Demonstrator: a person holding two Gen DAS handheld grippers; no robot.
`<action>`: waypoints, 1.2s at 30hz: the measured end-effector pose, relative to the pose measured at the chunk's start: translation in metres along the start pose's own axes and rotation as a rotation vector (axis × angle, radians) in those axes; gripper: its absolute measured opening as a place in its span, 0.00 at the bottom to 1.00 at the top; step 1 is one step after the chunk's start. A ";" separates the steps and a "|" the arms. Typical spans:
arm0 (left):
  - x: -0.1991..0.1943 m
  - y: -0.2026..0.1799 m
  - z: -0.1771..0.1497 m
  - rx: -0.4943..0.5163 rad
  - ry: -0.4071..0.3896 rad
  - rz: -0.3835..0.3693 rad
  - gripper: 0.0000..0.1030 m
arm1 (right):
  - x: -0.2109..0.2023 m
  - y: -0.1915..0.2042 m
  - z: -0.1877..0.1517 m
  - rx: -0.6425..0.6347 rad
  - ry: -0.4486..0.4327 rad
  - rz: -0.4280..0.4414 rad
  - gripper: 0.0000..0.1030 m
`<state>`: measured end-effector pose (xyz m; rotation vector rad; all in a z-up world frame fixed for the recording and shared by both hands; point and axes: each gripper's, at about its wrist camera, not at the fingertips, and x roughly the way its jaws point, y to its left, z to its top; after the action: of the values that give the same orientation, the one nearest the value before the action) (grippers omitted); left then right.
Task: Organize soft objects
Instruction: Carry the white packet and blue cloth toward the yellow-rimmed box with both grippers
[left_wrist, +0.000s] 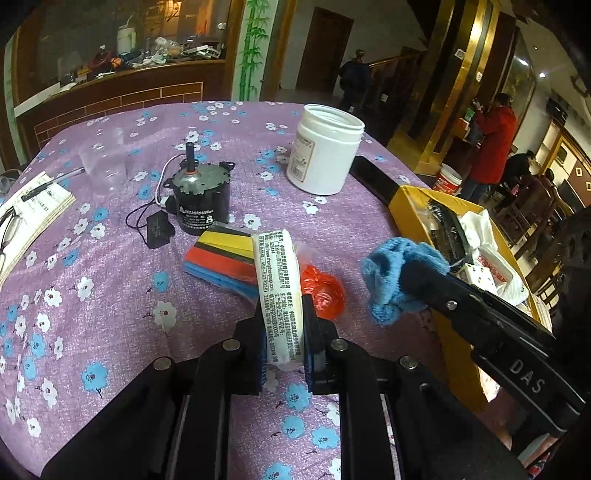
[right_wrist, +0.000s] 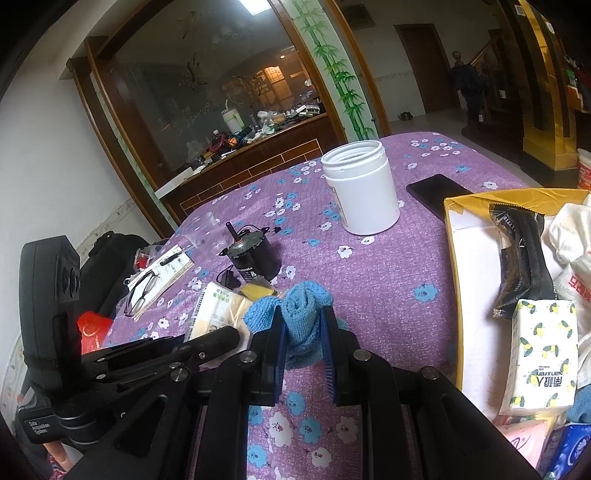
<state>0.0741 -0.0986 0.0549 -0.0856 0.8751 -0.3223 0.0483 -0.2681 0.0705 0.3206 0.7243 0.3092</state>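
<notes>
Left wrist view: purple flowered tablecloth (left_wrist: 110, 266) filled the frame; yellow box (left_wrist: 410, 206) sat at right edge, white jar (left_wrist: 325, 155) upper centre. Left gripper (left_wrist: 284, 328), lower centre, was clamped on a wrapped sponge pack (left_wrist: 279, 284). Right wrist view: right gripper (right_wrist: 304, 332), lower centre, was clamped on a blue cloth (right_wrist: 303, 314), left of the box.

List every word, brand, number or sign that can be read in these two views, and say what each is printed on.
"DAS": on the right gripper arm, left wrist view.
"Data Acquisition System": on the left gripper body, small print.
"nanjiren", seen upside down: on the lemon-print tissue pack in the yellow box.
White packet in the left gripper: dense Chinese print, too small to quote.
White jar label, motor label: blurred.
</notes>
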 end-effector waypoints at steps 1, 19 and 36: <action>-0.001 -0.001 0.000 0.004 -0.003 -0.006 0.12 | 0.000 0.000 0.000 0.000 0.001 0.001 0.18; -0.016 -0.016 -0.005 0.058 -0.051 -0.043 0.12 | -0.021 -0.007 -0.001 0.069 -0.026 -0.042 0.18; -0.030 -0.111 -0.002 0.161 0.031 -0.192 0.12 | -0.117 -0.058 -0.002 0.175 -0.154 -0.093 0.18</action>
<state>0.0274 -0.1943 0.0986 -0.0154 0.8706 -0.5736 -0.0262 -0.3648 0.1156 0.4702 0.6135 0.1314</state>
